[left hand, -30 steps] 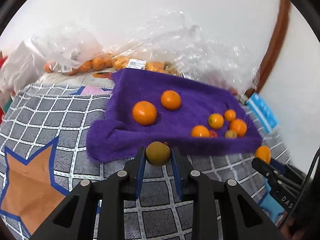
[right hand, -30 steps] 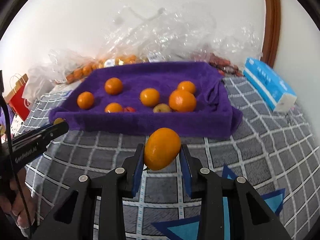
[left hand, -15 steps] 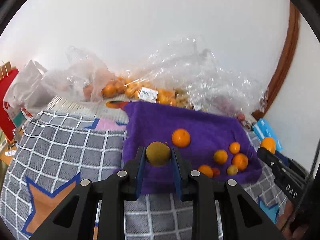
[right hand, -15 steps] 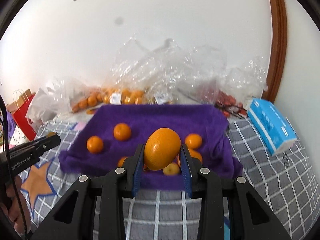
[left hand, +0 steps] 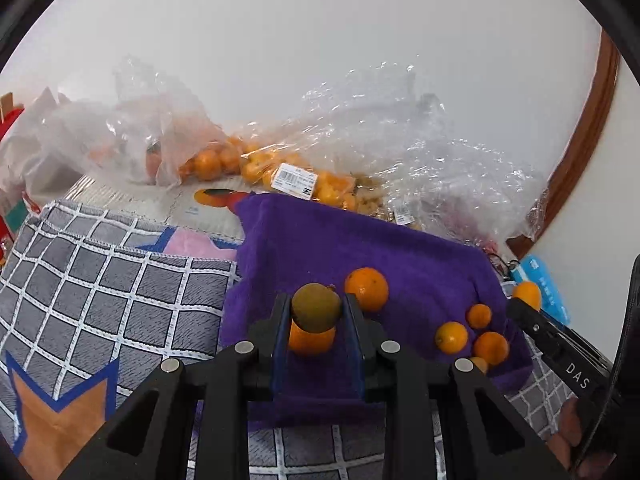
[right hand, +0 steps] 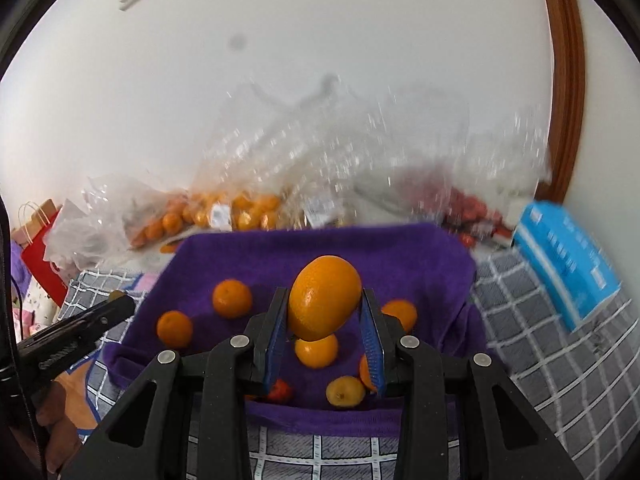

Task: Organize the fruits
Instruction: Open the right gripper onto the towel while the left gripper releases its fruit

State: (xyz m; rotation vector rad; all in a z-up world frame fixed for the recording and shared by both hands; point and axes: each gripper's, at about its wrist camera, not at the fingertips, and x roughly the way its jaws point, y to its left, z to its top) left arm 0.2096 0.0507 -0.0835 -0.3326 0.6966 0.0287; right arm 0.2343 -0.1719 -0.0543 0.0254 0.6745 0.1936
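Both claws now carry fruit over the towel.
Left claw [left hand: 316, 322] clamps a brownish fruit [left hand: 315, 307], right claw [right hand: 325, 322] an orange [right hand: 324, 303]; purple towel [left hand: 420, 256] beneath, ready for release.

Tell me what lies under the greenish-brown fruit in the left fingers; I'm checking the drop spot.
Directly below the greenish-brown fruit an orange sits on the purple towel. Only the orange's middle shows; the fruit and the blue finger pads cover the rest.

Both grippers are matte black plastic — the left gripper [left hand: 316, 316] and right gripper [right hand: 325, 316] have blue ribbed pads [right hand: 372, 344] and round silver screws [left hand: 245, 347]; white "DAS" lettering [left hand: 578, 376] marks one, beside bare skin [right hand: 60, 432]
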